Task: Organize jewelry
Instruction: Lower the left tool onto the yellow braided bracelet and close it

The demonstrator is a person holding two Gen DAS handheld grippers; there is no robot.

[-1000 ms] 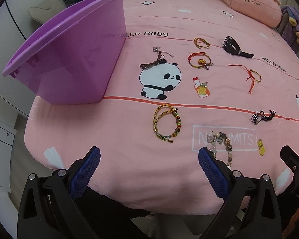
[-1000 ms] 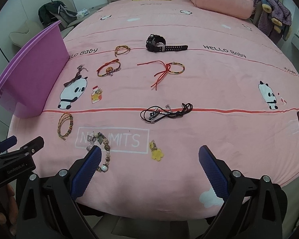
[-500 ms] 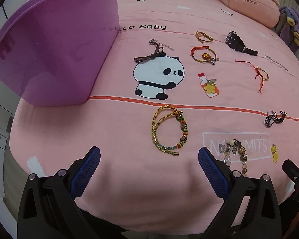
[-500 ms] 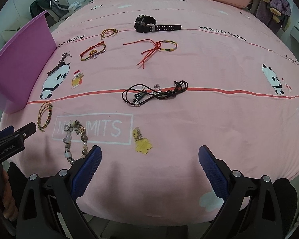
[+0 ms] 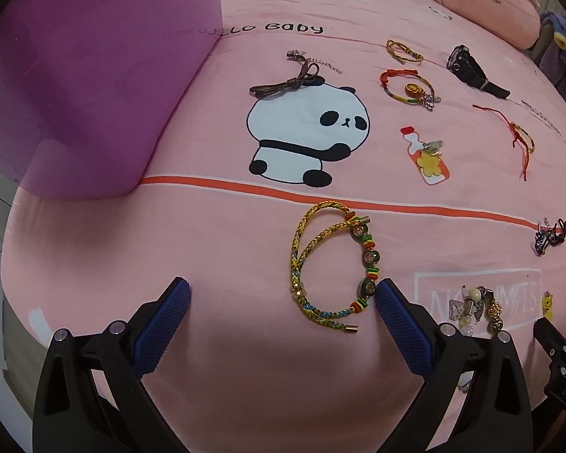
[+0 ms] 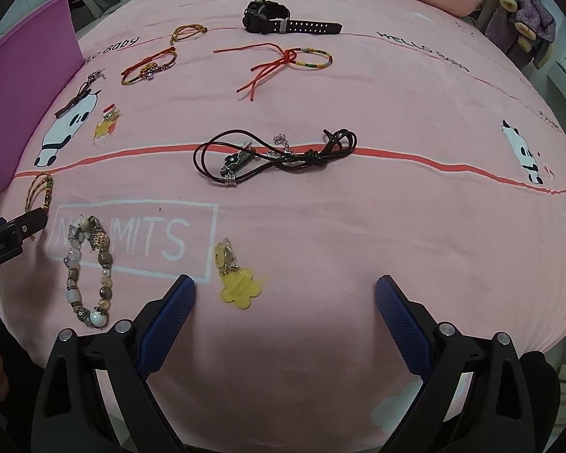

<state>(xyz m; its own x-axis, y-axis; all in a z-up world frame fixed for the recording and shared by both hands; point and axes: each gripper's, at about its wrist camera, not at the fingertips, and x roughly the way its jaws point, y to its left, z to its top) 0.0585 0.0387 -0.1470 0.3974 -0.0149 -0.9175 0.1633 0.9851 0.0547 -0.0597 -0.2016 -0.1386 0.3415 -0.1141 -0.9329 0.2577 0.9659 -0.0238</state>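
Blue-padded left tongs (image 5: pixel 281 298) hung spread apart over the braided bracelet (image 5: pixel 332 264) near the bed's (image 5: pixel 226 241) front edge, ready to straddle it. The right tongs (image 6: pixel 285 296), likewise apart, hovered empty beside the yellow charm (image 6: pixel 239 283); the purple bin (image 5: pixel 86 87) waited at the left edge.

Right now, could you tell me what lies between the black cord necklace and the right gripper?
Mostly bare pink sheet, in the right wrist view; the yellow flower charm sits left of that line, between the black cord necklace and the right gripper.

L hand-held gripper (image 5: pixel 281 294): jaws wide apart, nothing held, low and fwd-pointing. R hand-held gripper (image 6: pixel 285 294): same, wide apart, nothing held.
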